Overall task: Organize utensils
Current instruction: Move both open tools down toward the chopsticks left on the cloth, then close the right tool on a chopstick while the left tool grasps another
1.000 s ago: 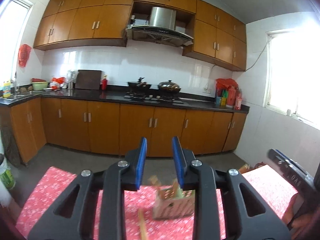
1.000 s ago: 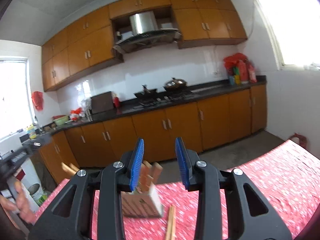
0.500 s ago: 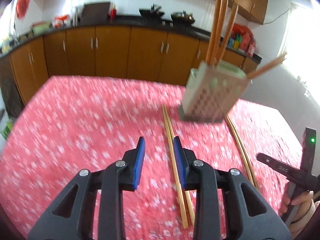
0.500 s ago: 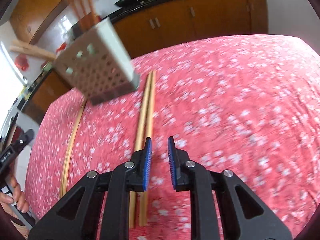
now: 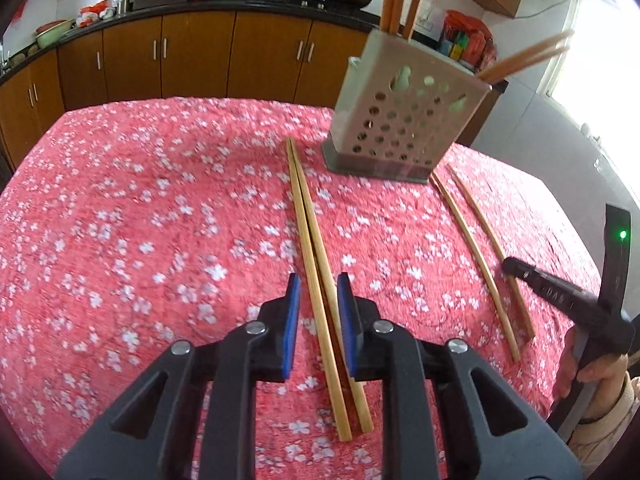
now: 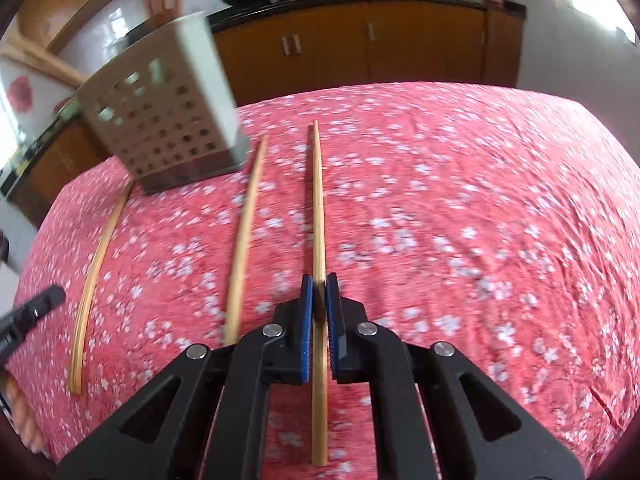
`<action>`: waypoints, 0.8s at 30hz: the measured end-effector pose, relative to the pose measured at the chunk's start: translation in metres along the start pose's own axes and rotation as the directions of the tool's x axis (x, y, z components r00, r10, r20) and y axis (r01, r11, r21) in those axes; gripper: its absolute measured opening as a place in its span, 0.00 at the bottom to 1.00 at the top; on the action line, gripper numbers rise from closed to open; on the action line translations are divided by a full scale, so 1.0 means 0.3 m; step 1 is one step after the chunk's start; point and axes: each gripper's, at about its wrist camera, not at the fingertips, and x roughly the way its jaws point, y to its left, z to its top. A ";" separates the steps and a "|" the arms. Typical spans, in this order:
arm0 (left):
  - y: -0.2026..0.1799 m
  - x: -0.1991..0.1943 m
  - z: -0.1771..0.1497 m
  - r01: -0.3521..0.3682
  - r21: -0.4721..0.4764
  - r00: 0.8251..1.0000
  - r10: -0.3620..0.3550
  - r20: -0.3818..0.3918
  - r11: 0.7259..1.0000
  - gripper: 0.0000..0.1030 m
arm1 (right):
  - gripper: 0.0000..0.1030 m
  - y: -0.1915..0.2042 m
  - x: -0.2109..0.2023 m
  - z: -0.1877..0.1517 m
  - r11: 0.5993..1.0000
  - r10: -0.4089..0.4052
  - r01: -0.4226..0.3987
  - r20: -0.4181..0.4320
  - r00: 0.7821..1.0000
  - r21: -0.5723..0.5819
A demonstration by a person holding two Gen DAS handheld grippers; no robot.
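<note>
Progress: partly done. Perforated holder stands at roughly 1 o'clock on the red floral tabletop and already has several chopsticks sticking out of its top; exact count is unclear. Four chopsticks remain flat on the cloth.

Left gripper: jaws set narrow but not closed, straddling the near pair of chopsticks. Pair lies side by side, running toward 12 o'clock and ending just beside the holder's base. Pads look apart from the wood, so no grasp yet.

Right gripper: jaws nearly together around a single chopstick; view is motion-blurred, but it looks pinched, probably still resting on the cloth. Its mate lies loose at 11 o'clock of that gripper, with the holder farther off at about 10 o'clock.

Left to do, as a judgement: lift and drop all four into the holder.
</note>
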 end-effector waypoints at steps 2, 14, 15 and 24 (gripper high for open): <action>-0.006 0.012 -0.005 -0.007 0.011 1.000 0.007 -0.013 1.000 0.16 | 0.07 -0.015 -0.004 0.001 1.000 -0.005 0.005 0.002 1.000 0.001; -0.015 0.070 -0.010 -0.108 0.056 0.993 0.110 -0.044 0.993 0.12 | 0.07 -0.014 -0.023 -0.014 0.999 -0.025 0.025 0.014 1.000 -0.038; -0.018 0.073 -0.009 -0.115 0.062 0.992 0.118 -0.041 0.991 0.12 | 0.07 -0.011 -0.023 -0.016 0.999 -0.027 0.028 0.016 1.000 -0.042; 0.068 0.080 0.028 -0.208 0.023 0.978 0.208 -0.026 0.978 0.08 | 0.07 -0.035 -0.009 0.010 0.994 -0.078 0.080 0.028 0.997 -0.069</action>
